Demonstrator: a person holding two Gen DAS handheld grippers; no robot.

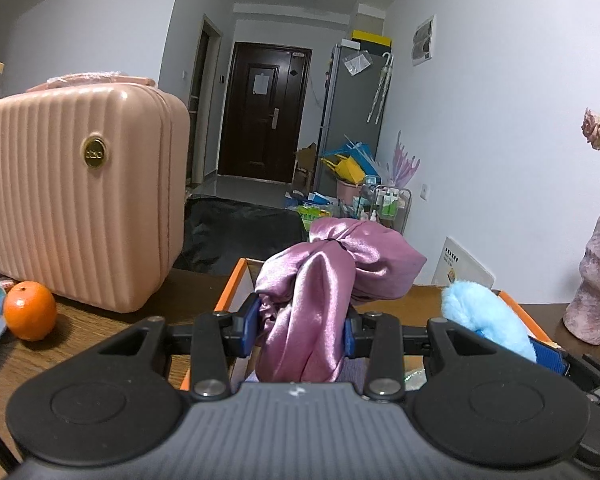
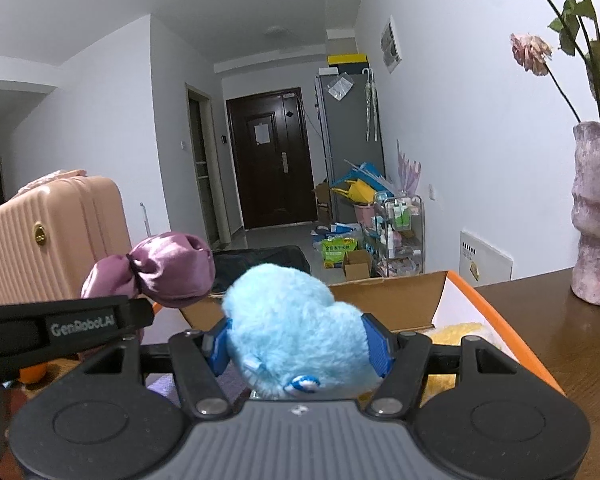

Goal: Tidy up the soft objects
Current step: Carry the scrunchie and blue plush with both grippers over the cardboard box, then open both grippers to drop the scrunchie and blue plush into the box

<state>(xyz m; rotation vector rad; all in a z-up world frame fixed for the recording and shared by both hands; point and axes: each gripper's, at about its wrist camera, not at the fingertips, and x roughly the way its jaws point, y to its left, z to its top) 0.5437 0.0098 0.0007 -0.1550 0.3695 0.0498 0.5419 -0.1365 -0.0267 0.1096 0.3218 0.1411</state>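
Carry step: left gripper point(image 1: 300, 328) clamped on the purple satin bundle point(image 1: 332, 276), right gripper point(image 2: 298, 344) clamped on the blue plush point(image 2: 292, 332), both over the orange-edged box point(image 2: 384, 300) at 12 o'clock; next, lower and release inside.

Ribbed pink hard-shell case point(image 1: 76, 196) stands on brown wooden table point(image 1: 112, 320). Round orange fruit point(image 1: 29, 311) lies just beside case. Mottled pink ceramic vase point(image 2: 598, 216) stands well apart from case.

Both tools point(image 1: 302, 330) point(image 2: 298, 346) clamped, side by side
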